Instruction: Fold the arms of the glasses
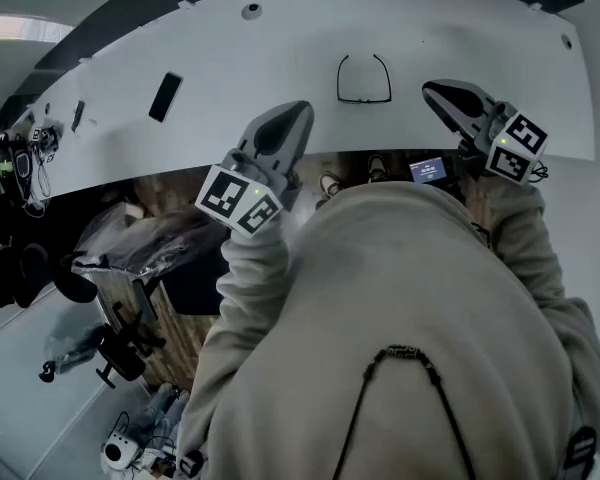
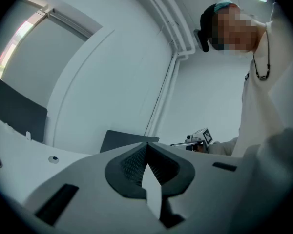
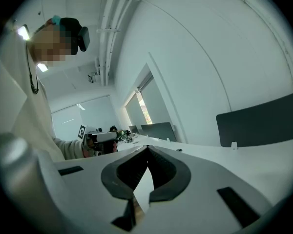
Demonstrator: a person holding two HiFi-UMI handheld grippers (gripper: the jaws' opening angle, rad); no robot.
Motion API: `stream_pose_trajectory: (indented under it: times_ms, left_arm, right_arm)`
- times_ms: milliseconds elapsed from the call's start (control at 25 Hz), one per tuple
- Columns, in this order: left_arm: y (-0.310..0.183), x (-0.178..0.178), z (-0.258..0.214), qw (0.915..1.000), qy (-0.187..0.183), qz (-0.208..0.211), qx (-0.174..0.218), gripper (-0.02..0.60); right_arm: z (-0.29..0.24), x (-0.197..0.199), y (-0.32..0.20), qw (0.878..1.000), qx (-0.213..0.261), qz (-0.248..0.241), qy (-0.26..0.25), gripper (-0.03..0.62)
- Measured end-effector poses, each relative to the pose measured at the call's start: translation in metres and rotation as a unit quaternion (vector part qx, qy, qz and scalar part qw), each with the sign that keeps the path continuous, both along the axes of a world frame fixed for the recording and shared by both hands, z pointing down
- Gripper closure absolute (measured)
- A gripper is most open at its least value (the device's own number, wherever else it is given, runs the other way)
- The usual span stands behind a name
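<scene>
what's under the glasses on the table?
The glasses lie straight on the white table; bare tabletop shows between their open arms. Nothing else shows under them; the strip beneath the frame is covered.

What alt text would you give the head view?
Black glasses lie untouched, arms unfolded, on a white table. A person in a beige hoodie holds the left gripper and right gripper, both shut and empty, near the table's front edge, flanking the glasses.
</scene>
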State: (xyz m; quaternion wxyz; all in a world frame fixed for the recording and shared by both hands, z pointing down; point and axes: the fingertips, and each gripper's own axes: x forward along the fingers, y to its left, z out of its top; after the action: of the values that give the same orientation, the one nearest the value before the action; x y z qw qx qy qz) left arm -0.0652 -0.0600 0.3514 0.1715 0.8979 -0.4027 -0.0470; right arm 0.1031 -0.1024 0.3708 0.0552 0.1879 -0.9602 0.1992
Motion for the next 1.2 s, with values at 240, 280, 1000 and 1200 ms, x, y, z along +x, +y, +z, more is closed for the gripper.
stream_pose_trajectory:
  times_ms: [240, 280, 1000, 1200]
  left_arm:
    - [0.004, 0.005, -0.002, 0.9999, 0.001, 0.016, 0.002, 0.577]
    - [0.004, 0.005, -0.002, 0.9999, 0.000, 0.016, 0.002, 0.577]
    - [0.025, -0.023, -0.004, 0.9989, -0.006, -0.047, -0.001, 0.577]
    - [0.036, -0.042, -0.001, 0.9964, -0.012, -0.084, -0.006, 0.577]
  right_arm:
    - [0.012, 0.003, -0.008, 0.999, 0.017, -0.007, 0.047, 0.572]
    - [0.014, 0.003, -0.009, 0.998, 0.018, -0.010, 0.052, 0.572]
    - [0.080, -0.018, -0.034, 0.982, 0.013, -0.080, 0.170, 0.572]
    - [0.105, -0.035, -0.037, 0.972, 0.007, -0.121, 0.202, 0.572]
